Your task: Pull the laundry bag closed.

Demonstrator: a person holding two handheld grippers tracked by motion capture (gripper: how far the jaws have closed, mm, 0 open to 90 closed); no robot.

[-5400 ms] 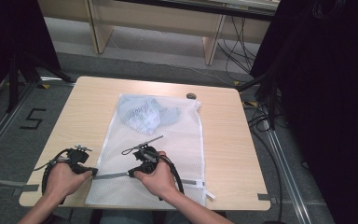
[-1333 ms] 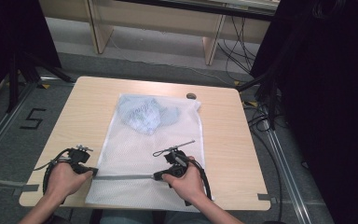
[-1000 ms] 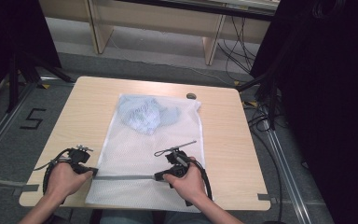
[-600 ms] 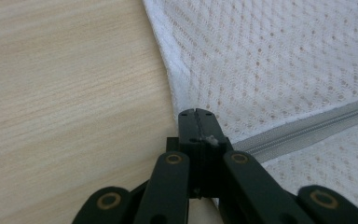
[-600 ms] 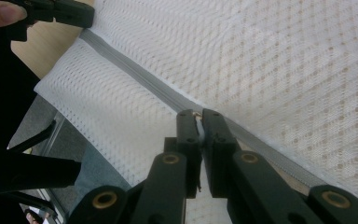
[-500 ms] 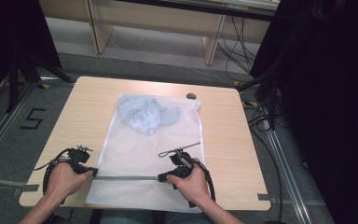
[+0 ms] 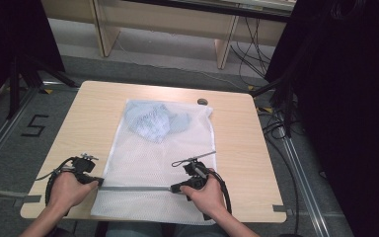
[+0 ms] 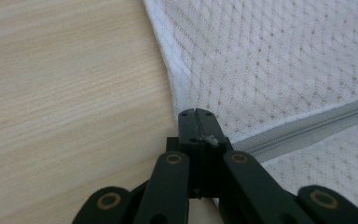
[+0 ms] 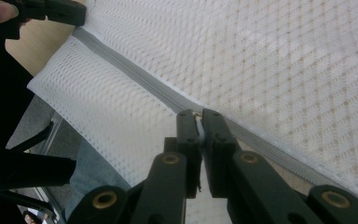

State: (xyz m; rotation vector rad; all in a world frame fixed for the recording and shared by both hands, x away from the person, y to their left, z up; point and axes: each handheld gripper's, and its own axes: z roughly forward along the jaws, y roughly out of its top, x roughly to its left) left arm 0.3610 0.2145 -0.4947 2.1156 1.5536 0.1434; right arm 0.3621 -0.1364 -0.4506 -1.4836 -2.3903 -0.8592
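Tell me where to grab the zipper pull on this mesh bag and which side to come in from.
Grip the small metal zipper pull itself, riding on the grey zipper across the white mesh bag. Come from the person's side, low and nearly flat, as the right gripper does: the pull is thin and lies flat, so fingers probably must pinch its two sides.

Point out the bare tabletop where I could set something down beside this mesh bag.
Bare wood lies left of the mesh bag, above the left gripper, and right of it, beyond the right gripper. The near edge is crowded by both hands.
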